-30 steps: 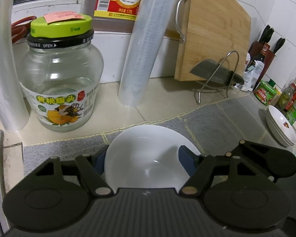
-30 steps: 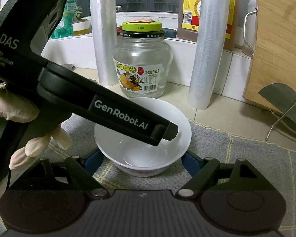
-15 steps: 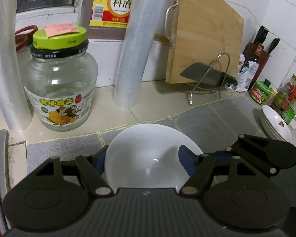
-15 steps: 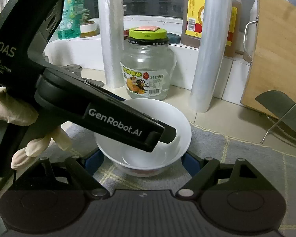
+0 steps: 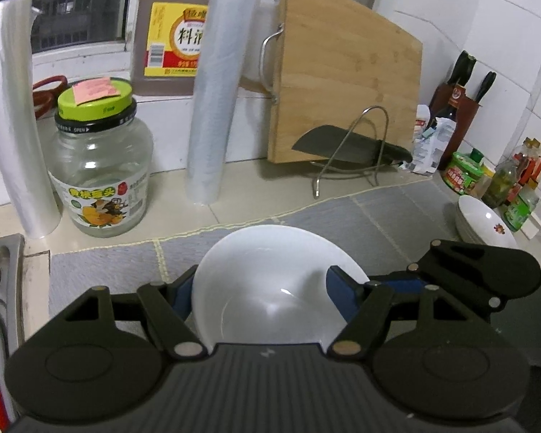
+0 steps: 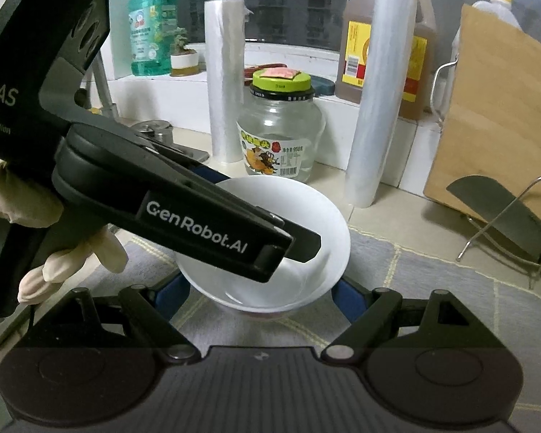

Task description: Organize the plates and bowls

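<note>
white bowl [image 5: 270, 288] grasped by the left gripper [image 5: 267, 297] above the grey mat [image 5: 396, 216], the right gripper [image 6: 263, 297] close beneath it.

the left fingers [image 5: 339, 294] are clenched on the bowl's sides; the right fingers [image 6: 346, 301] flank its base, and i cannot tell whether they press or merely bracket it. judged as a carry toward the stack of plates [image 5: 487, 222] at the mat's far right: best to keep the rim level, hold the squeeze steady since glazed ware slips, and clear the knife rack [image 5: 353, 151] and jar [image 5: 101, 166] on the way. the left view alone shows that stack and the bottles beside it; the right view alone shows the gloved hand [image 6: 36, 216] on the left gripper, the soap bottle [image 6: 151, 25] on the sill, and the gap under the bowl.
</note>
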{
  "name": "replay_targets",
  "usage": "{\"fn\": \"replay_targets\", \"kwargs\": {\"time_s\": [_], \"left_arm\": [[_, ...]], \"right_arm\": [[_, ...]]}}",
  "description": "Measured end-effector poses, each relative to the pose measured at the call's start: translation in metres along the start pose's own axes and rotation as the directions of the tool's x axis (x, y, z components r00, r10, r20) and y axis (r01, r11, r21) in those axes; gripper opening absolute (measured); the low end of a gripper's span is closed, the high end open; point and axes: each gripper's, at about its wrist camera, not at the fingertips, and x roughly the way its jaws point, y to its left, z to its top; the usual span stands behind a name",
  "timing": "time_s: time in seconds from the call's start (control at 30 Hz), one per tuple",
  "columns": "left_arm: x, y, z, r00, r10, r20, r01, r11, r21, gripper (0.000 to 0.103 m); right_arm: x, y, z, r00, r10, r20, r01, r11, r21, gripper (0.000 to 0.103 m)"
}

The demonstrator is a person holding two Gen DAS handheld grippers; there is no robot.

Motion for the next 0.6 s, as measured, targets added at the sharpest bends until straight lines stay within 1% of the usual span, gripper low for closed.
{"fn": "replay_targets", "kwargs": {"time_s": [0.33,0.6], "left_arm": [[-0.02,-0.037,-0.01,0.999,0.025,0.022,-0.025,1.0,0.001,0.073],[-0.03,-0.069,-0.018,0.999,0.038,0.021,-0.038,0.999,-0.006,0.073]], "right_arm": [[-0.036,-0.006,-0.017,1.0,0.024,0.012,-0.024,0.999,-0.022,0.089],[-0.065,-0.012,-0.033,0.999,0.038,0.016,-0.038,0.998,-0.045,0.089]]}}
